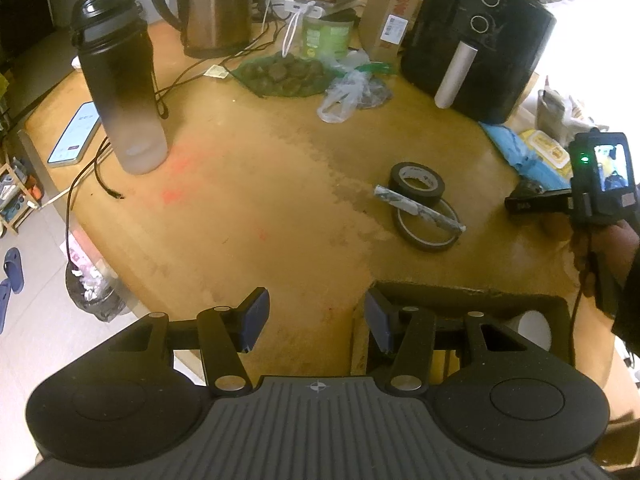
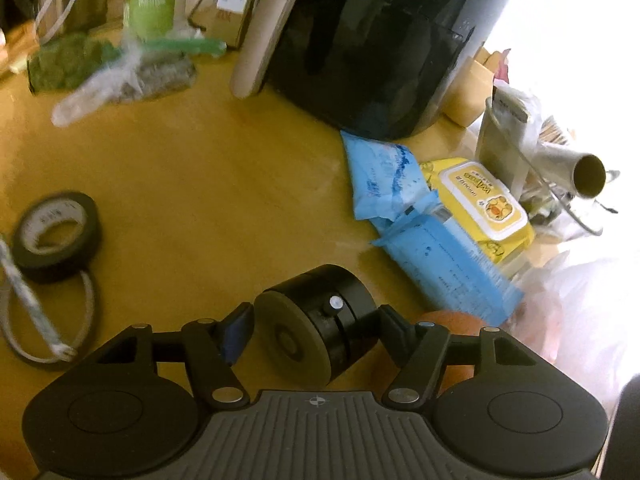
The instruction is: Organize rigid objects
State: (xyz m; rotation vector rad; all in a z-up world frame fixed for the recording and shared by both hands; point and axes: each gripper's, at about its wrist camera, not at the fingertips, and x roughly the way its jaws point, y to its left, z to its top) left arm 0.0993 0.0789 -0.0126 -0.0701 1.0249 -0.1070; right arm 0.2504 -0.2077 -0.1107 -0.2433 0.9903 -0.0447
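Right gripper (image 2: 314,334) jaws are bracketing the black cylinder (image 2: 320,320), contact unclear; I'm centring before squeezing. Left gripper (image 1: 316,322) idling half-open, empty.

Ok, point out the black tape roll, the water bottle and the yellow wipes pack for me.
black tape roll (image 1: 417,179), left wrist view, on its upper rim.
water bottle (image 1: 120,80), left wrist view, on its dark body.
yellow wipes pack (image 2: 482,198), right wrist view, on its white flip lid.

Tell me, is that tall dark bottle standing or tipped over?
Standing. The bottle rests base-down on the table, lid on top.
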